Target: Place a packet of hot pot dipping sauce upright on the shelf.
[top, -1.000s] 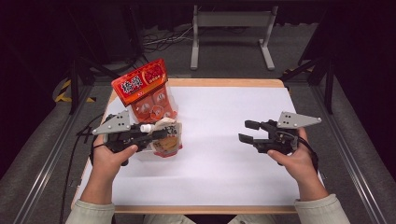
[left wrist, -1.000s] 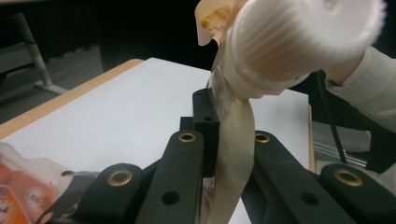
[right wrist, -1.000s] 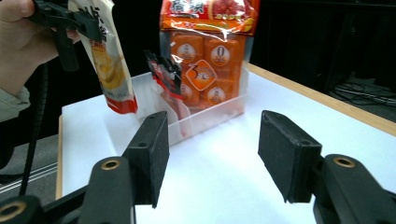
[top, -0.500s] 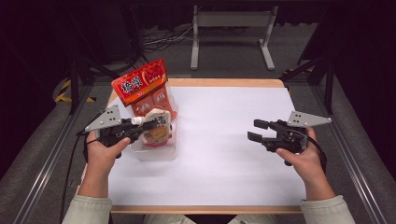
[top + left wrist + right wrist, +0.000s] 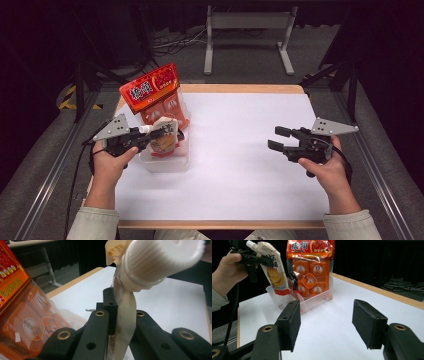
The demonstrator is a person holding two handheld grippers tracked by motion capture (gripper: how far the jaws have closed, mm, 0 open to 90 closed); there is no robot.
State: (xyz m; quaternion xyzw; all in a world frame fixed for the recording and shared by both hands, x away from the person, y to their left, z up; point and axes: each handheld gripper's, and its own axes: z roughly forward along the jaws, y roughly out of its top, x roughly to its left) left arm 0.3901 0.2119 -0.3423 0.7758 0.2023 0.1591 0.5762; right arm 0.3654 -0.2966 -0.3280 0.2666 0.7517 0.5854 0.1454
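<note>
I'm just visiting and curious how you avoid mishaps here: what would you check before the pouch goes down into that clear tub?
1. Grip on the spouted pouch: ok. The left gripper is shut on its top edge, just below the white cap.
2. Pouch over the clear tub: ok, judging from the high view; its lower end hangs at the tub's front part.
3. Room in the tub: cannot tell. The orange snack bag stands in the back part; the free space in front is partly hidden.
4. Right gripper out of the way: ok. It is open, holds nothing and is far from the tub.
5. Pouch cap closed: cannot tell.
</note>
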